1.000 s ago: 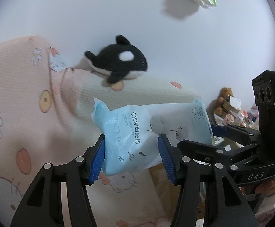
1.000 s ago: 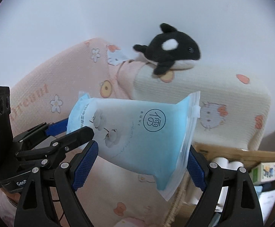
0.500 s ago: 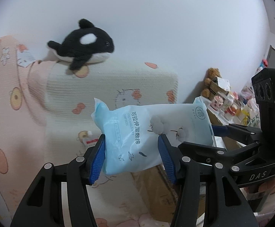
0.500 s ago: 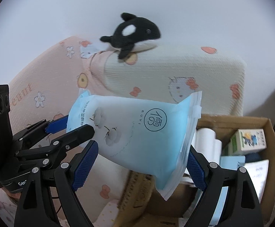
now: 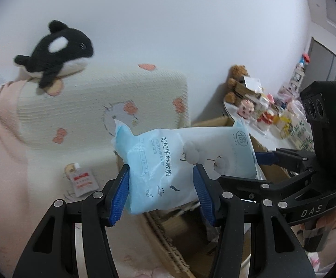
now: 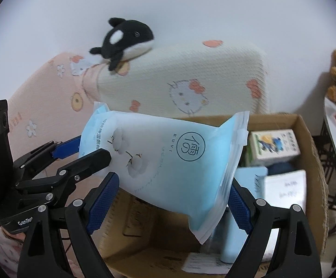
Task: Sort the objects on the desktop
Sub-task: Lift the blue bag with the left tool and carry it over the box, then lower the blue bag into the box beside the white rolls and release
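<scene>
A light-blue packet of cotton pads (image 5: 168, 159) with printed text hangs in the air, held at both ends. My left gripper (image 5: 161, 194) is shut on its sealed end, blue pads pressing both sides. My right gripper (image 6: 170, 203) is shut on the wider zip end of the packet (image 6: 175, 162). Each view also shows the other gripper: the right gripper (image 5: 249, 169) at the right edge, the left gripper (image 6: 91, 150) at the left. The packet hovers above an open cardboard box (image 6: 306, 139).
The box holds a small printed carton (image 6: 274, 146), a white pack (image 6: 286, 190) and a blue item. An orca plush (image 5: 54, 60) sits on a cream pillow (image 5: 98, 106) against the wall. A small pouch (image 5: 83, 180) lies on the bedding. A cluttered table (image 5: 272, 115) stands at the right.
Both grippers have carried the packet sideways and a little down, away from the pink bedding. The cardboard box has come into view beneath it. The grip looks the same.
</scene>
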The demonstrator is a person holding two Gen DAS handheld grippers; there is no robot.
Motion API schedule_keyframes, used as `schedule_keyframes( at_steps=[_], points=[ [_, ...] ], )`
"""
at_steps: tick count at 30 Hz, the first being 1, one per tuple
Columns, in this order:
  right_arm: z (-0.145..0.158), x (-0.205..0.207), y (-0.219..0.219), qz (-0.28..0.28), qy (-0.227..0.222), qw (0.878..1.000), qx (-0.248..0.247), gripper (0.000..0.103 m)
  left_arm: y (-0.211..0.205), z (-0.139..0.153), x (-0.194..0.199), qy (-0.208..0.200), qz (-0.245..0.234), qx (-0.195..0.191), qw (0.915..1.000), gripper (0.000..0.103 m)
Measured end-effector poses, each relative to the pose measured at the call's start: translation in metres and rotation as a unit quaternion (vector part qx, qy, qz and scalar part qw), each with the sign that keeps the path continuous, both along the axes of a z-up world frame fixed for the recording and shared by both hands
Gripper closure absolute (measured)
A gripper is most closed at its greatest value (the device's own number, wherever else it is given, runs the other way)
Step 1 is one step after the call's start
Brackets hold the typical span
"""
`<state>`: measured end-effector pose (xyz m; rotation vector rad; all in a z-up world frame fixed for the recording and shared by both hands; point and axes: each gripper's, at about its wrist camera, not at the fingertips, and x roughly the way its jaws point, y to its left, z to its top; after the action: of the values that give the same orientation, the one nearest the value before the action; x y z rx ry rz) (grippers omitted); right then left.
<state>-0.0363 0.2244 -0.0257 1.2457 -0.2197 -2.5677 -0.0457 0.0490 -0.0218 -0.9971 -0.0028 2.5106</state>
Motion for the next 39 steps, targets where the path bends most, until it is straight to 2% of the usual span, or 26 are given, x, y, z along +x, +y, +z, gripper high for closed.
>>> schedule_keyframes(
  at_steps=[10,17,24,30,36,37,39],
  points=[
    [-0.023,0.008,0.029,-0.022,-0.037,0.999,-0.007,0.015,0.03,-0.026,0.007,-0.028,-0.041,-0.034,0.9982,0.045],
    [-0.036,0.004,0.044,-0.028,-0.051,0.998,0.02,0.016,0.046,-0.033,0.012,-0.019,-0.07,-0.062,0.9954,0.045],
    [-0.05,-0.003,0.053,-0.038,-0.069,0.997,0.019,0.016,0.051,-0.036,0.016,-0.015,-0.076,-0.085,0.9933,0.045],
    [-0.061,-0.002,0.056,-0.03,-0.082,0.996,0.011,0.016,0.039,-0.033,0.011,-0.018,-0.061,-0.067,0.9958,0.045],
    [-0.061,-0.002,0.054,-0.024,-0.081,0.996,0.018,0.018,0.031,-0.032,0.0,-0.039,-0.054,-0.03,0.9973,0.045],
    [-0.06,-0.002,0.054,-0.022,-0.081,0.996,0.02,0.019,0.031,-0.032,-0.001,-0.041,-0.054,-0.026,0.9974,0.046],
    [-0.06,-0.002,0.055,-0.019,-0.081,0.996,0.022,0.019,0.033,-0.033,-0.004,-0.042,-0.055,-0.022,0.9974,0.058]
  ],
)
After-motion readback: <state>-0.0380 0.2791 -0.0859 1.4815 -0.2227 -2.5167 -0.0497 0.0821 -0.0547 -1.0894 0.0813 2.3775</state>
